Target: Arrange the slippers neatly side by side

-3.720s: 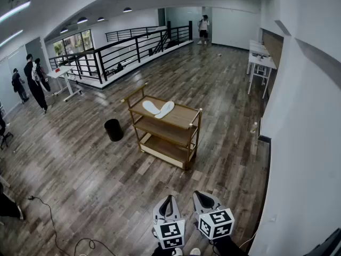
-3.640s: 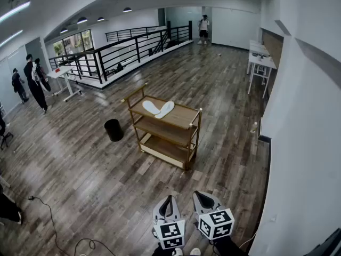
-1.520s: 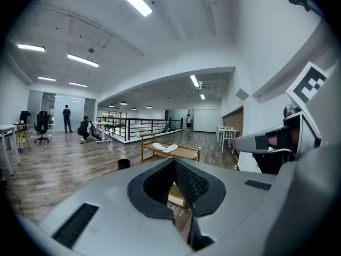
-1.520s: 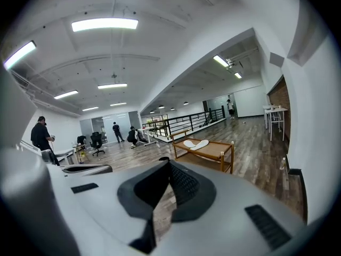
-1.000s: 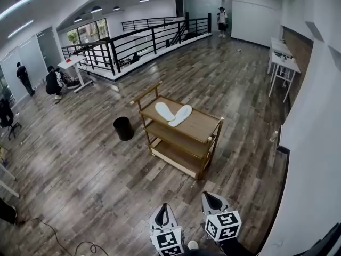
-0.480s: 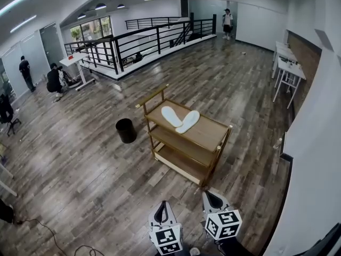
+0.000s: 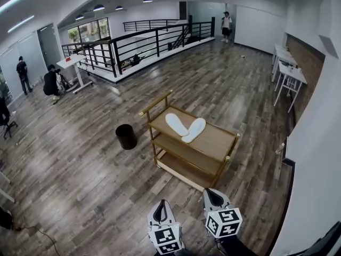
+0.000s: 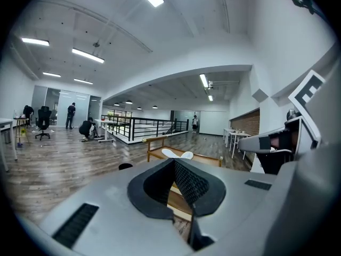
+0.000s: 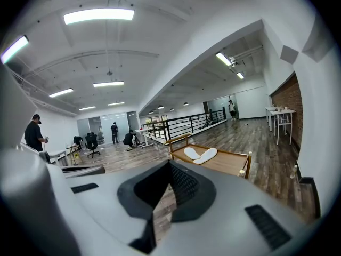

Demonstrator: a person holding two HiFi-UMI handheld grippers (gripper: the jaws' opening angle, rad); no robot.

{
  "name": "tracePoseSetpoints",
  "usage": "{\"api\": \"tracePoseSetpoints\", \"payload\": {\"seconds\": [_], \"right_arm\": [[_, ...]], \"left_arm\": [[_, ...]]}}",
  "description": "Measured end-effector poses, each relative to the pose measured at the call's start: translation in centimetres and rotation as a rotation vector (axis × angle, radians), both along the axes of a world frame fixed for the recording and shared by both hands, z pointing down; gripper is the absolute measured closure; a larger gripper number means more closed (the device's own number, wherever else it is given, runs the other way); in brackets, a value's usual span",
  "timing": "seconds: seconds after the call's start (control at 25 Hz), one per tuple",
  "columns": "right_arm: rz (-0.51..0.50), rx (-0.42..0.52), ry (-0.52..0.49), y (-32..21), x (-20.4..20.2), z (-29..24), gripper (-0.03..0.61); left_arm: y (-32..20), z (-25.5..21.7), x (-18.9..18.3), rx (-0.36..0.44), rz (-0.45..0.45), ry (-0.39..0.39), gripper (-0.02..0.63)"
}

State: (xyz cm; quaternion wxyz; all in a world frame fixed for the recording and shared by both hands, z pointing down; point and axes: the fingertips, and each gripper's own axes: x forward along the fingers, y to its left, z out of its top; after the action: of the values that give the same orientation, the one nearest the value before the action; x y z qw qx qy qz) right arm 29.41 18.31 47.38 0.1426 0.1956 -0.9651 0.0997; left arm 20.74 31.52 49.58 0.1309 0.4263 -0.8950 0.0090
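Nearest me, the left gripper (image 7: 161, 211) has its jaws pressed together with nothing between them, as its own view confirms (image 8: 173, 163). The right gripper (image 7: 213, 197) looks the same in its own view (image 9: 169, 164): the pads meet at the tip and hold nothing. Both are low over the wood floor (image 7: 96, 185) and point ahead. The only marks on them are the black-and-white square markers on their cubes. I can read no brand, label or lettering anywhere in view. Ahead, well apart from both grippers, is the wooden cart (image 7: 224, 143), set at an angle to me with one corner closest. The two white slippers are on its top shelf. The left slipper (image 7: 176, 124) has its long axis running away to the left, and the right slipper (image 7: 194, 129) runs away to the right. Their near ends touch or nearly touch, so they form a V that opens away from me rather than lying parallel. The pair sits roughly between the lines of the two grippers. I judge the right gripper slightly nearer the cart, and each gripper is best placed for the slipper on its own side. A black bin (image 7: 126, 136) stands on the floor to the cart's left.
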Motion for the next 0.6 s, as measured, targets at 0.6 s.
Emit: {"api": "tracePoseSetpoints", "payload": {"seconds": [0.6], "right_arm": [[-0.033, -0.007, 0.041, -0.4, -5.5, 2.0, 0.58]], "left_arm": [[-0.4, 2.1, -4.6, 0.004, -0.029, 0.043, 0.612]]}}
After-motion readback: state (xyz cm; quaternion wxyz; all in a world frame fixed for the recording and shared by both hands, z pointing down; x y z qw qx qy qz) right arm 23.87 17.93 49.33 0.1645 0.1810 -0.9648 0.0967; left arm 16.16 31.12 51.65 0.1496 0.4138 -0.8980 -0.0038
